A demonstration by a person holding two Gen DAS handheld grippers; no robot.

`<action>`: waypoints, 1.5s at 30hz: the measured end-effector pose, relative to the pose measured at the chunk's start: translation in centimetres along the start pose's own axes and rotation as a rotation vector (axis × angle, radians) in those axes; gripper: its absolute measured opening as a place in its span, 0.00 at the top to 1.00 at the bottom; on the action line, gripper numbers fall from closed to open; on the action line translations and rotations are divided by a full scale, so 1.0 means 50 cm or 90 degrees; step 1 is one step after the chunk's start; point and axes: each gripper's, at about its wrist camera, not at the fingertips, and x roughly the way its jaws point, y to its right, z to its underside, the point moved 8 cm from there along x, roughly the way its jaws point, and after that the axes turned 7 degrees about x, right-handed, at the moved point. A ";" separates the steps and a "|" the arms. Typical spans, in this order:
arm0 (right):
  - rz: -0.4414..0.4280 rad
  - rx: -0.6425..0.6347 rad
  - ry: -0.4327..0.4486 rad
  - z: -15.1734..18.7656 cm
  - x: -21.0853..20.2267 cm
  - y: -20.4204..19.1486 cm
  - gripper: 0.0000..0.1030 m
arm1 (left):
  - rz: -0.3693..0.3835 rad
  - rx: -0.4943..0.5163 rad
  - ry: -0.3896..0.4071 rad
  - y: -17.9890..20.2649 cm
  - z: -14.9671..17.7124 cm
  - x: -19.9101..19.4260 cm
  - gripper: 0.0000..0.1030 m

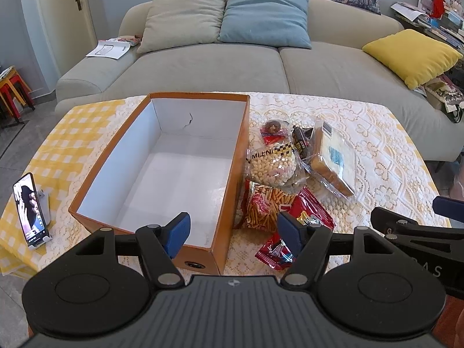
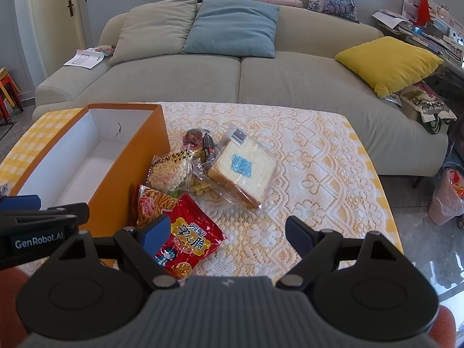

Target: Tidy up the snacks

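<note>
Snacks lie in a loose heap on the lace tablecloth point(image 2: 304, 156), none yet inside the orange box point(image 1: 162, 156), whose white floor is bare. In the right wrist view the right gripper point(image 2: 229, 236) stands with its jaws wide and nothing between them; the red packet point(image 2: 188, 240) lies just under and inside its left jaw, the right jaw hangs over bare lace, and the stick-snack bag point(image 2: 153, 203) sits just ahead of the left jaw against the box wall. Further ahead along the fingers are the puffed-grain bag point(image 2: 169, 171), the wrapped bread slice point(image 2: 246, 171) and a few small dark sweets point(image 2: 200, 140) beyond them. The left gripper point(image 1: 233, 233) is also spread wide and empty; the near right corner of the box shows between its jaws, with the box's opening ahead of the left jaw and the snack heap ahead of the right one. The step in hand looks like the first pick, and the red packet is the natural choice since it lies nearest and on top. To do it well, the right gripper should shift towards its left jaw's side until the packet sits centred in the gap, then come down on a crimped edge or a raised fold, not the flat middle, because a slack foil bag will slide out of a shallow pinch. Lift clear of the stick-snack bag beneath before carrying across the box wall, and lay it flat at the far end so later items fit.
</note>
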 end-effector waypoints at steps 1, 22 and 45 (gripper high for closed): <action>0.000 0.000 0.000 0.000 0.000 0.000 0.18 | 0.001 -0.001 0.000 -0.001 0.001 0.000 0.21; 0.002 0.001 -0.003 -0.001 0.003 0.000 0.18 | 0.003 -0.004 -0.007 -0.001 0.008 0.005 0.21; 0.002 0.004 -0.006 0.008 0.009 -0.002 0.18 | 0.003 -0.006 -0.012 -0.005 0.013 0.004 0.21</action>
